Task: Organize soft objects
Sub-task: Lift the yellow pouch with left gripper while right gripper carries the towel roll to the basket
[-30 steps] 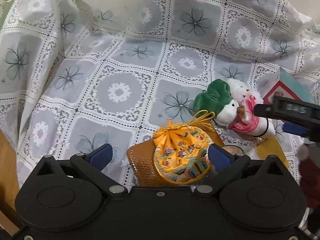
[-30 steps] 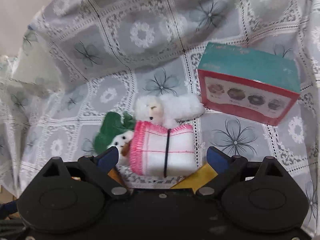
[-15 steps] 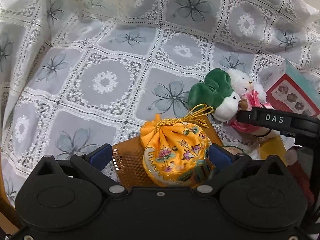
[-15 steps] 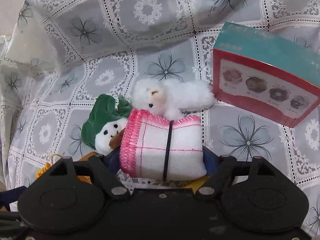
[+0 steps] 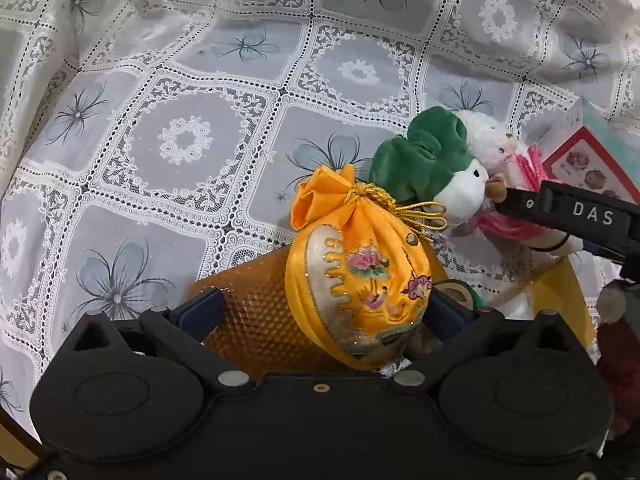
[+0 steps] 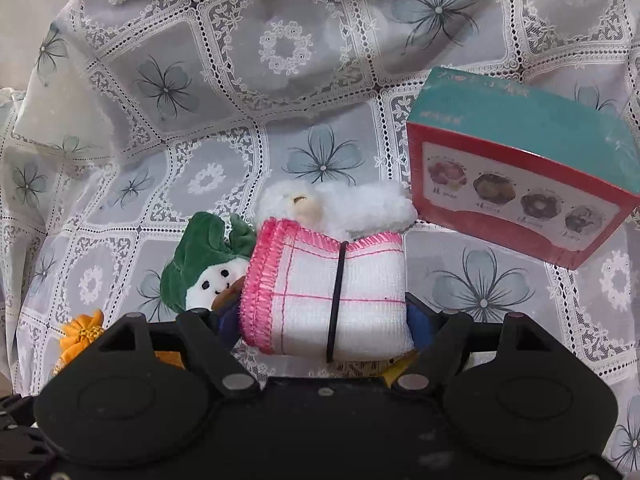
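Pouch, yellow, upright between left claw fingers, spread apart, not gripping. Rolled towel clamped crosswise in right claw, long axis side to side, beside green plush mid-desk.

On the cloth, the plush is found at the towel roll's nine o'clock, the bear at its twelve, the box at two. The pouch is set on a mat, at the plush's seven.
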A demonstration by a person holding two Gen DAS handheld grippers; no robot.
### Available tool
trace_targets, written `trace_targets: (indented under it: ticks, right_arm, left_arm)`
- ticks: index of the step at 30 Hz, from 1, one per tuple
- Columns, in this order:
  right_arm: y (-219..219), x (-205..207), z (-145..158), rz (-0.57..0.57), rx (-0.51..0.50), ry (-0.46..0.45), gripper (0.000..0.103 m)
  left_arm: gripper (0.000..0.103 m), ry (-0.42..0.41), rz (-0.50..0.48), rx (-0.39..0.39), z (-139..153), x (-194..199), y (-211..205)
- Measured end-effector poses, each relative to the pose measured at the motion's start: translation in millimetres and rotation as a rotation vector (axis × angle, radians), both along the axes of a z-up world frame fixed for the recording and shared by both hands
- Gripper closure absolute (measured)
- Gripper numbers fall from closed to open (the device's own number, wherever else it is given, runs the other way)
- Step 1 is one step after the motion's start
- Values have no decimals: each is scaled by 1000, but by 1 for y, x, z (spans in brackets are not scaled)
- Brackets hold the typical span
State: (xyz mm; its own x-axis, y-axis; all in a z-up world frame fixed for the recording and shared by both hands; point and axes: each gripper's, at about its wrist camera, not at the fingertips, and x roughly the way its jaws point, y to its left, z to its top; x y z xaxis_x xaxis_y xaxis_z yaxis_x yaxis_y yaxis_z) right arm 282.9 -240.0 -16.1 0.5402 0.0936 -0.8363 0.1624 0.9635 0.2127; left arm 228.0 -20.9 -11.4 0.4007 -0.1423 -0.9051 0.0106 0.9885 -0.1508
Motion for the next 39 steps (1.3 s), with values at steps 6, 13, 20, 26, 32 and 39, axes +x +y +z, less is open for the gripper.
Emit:
trace_targets:
  ticks: [6, 13, 20, 26, 32, 39]
  right_arm:
    - [-4, -3, 6, -13, 6, -18, 25]
    - [-9, -5, 9, -29, 16, -27, 25]
    - [-9, -10, 15, -29, 15, -34, 25]
    - [-8, -17, 22, -13, 13, -49, 25]
    - [-9, -16, 14, -16, 36, -26, 25]
    - [-9, -13, 5, -13, 40, -5, 25]
  left_arm:
    - [3, -2, -3, 7, 0, 6, 3]
    - [4, 7, -31, 40, -3, 8, -1]
    - [5, -19, -76, 62, -4, 7, -5]
    - [4, -63, -48, -8, 12, 6, 13]
    - [4, -49, -42, -29, 13, 26, 20]
    - [4, -54, -51, -36, 8, 42, 15]
